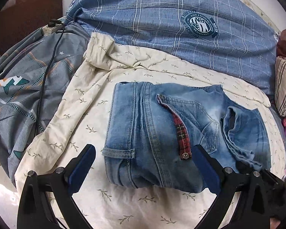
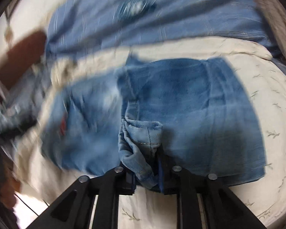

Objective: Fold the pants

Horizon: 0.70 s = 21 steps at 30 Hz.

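Pants (image 1: 162, 133) lie folded into a compact denim bundle on the bed's cream sheet (image 1: 89, 118), just ahead of my left hand-held gripper (image 1: 143, 152), whose jaws gape wide on either side of the waistband, gripping nothing. My right hand-held gripper (image 2: 145, 173) is clamped on a bunched hem fold, presumably to lay it over the bundle.

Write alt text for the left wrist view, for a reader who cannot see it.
Folded blue jeans lie on a cream leaf-print sheet, with the left tongs open on either side of the near edge, gripping nothing. A blue plaid duvet is bunched behind, and a power strip with a black cable lies at the left.
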{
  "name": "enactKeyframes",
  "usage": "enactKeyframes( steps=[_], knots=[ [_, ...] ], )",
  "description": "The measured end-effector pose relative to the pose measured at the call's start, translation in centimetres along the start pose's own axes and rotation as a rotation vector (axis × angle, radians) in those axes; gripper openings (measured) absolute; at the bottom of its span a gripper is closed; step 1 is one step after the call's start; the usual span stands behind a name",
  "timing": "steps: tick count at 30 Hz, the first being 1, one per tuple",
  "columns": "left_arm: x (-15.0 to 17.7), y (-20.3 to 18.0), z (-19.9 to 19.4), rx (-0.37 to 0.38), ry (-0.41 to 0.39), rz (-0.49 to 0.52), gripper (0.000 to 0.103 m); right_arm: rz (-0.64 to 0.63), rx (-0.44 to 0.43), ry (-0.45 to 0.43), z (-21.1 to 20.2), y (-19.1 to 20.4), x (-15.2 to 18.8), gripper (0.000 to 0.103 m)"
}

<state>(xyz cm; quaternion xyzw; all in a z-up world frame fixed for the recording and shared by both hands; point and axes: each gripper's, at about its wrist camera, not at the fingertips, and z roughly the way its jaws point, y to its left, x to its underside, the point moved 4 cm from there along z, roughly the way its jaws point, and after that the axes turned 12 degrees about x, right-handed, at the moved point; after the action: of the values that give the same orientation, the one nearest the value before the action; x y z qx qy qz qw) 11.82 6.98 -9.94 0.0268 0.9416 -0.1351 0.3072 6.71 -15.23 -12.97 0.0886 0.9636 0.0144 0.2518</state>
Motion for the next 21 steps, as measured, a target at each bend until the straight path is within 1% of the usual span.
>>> enactKeyframes(
  steps=[1, 2, 3, 4, 6, 7, 9, 10, 11, 12, 14, 16, 18, 21],
  knots=[
    [0.1, -0.2, 0.0, -0.001, 0.002, 0.007, 0.101, -0.032, 0.028, -0.015, -0.2, 0.5, 0.0, 0.021],
    [0.1, -0.4, 0.0, -0.002, 0.004, 0.014, 0.101, -0.056, 0.028, -0.028, -0.6, 0.9, -0.1, 0.023],
    [0.1, -0.7, 0.0, -0.005, 0.004, 0.022, 0.101, -0.079, 0.004, -0.044, -1.1, 1.0, -0.2, 0.025],
    [0.1, -1.0, -0.1, -0.008, 0.004, 0.027, 0.101, -0.085, -0.030, -0.061, -1.7, 1.0, -0.3, 0.030],
    [-0.1, -1.8, -0.1, -0.011, 0.001, 0.041, 0.101, -0.057, -0.103, -0.082, -2.8, 0.4, -0.4, 0.035],
    [-0.3, -2.3, -0.1, -0.012, -0.001, 0.049, 0.101, -0.020, -0.158, -0.087, -3.3, -0.2, -0.5, 0.039],
    [-0.8, -3.6, -0.2, -0.014, -0.006, 0.074, 0.101, 0.056, -0.252, -0.102, -4.1, -1.8, -0.8, 0.052],
    [-1.1, -4.2, -0.1, -0.015, -0.008, 0.086, 0.101, 0.108, -0.324, -0.130, -5.0, -2.9, -1.0, 0.057],
    [-1.4, -5.1, 0.1, -0.013, -0.009, 0.101, 0.101, 0.138, -0.359, -0.150, -5.4, -3.5, -1.3, 0.059],
    [-1.8, -5.9, 0.3, -0.011, -0.008, 0.111, 0.101, 0.178, -0.389, -0.183, -6.2, -4.6, -1.5, 0.059],
    [-2.4, -7.2, 0.8, -0.011, -0.005, 0.129, 0.101, 0.221, -0.402, -0.217, -6.9, -5.9, -1.9, 0.059],
    [-3.1, -9.0, 1.5, -0.011, -0.003, 0.157, 0.101, 0.262, -0.355, -0.209, -6.5, -7.2, -2.0, 0.059],
    [-3.8, -10.9, 2.7, -0.022, 0.002, 0.198, 0.101, 0.298, -0.313, -0.171, -5.5, -8.1, -2.1, 0.059],
    [-4.3, -13.4, 5.3, -0.068, 0.027, 0.274, 0.101, 0.340, -0.320, -0.099, -4.1, -9.0, -1.9, 0.059]
  ],
)
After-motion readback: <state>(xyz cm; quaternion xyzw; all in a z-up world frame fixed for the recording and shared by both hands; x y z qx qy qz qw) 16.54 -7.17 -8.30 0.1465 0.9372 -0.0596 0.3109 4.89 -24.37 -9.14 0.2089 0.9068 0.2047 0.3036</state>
